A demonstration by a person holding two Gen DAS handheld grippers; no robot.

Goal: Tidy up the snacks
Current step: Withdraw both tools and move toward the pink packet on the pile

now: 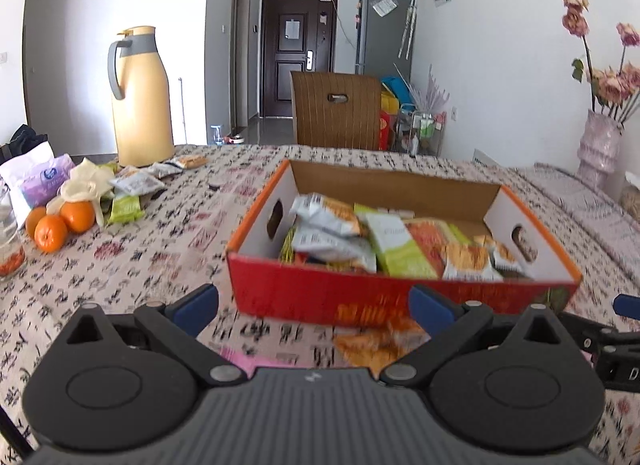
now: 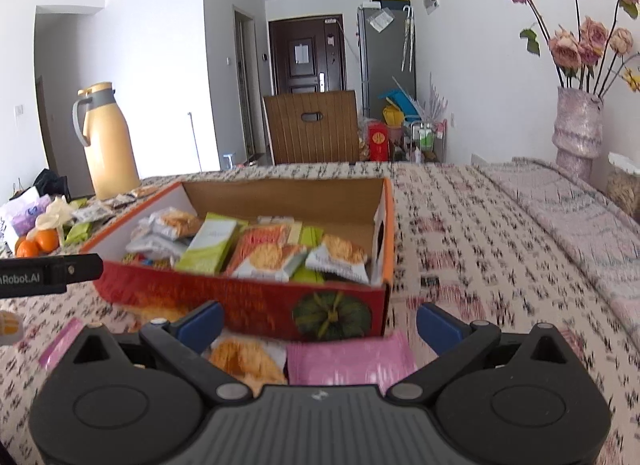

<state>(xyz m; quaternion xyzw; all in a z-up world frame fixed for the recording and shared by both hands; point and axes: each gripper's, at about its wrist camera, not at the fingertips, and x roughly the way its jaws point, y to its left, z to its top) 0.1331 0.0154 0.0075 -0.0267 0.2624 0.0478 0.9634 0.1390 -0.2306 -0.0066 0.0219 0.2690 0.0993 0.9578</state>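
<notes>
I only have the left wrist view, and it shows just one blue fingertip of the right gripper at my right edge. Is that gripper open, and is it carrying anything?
Observer: The right gripper is open, its blue pads wide apart, and it holds nothing.
Operator: What lies below it? My own gripper body hides that spot.
Observer: A flat pink plastic packet lies on the patterned tablecloth, just in front of the red cardboard box and outside it.
</notes>
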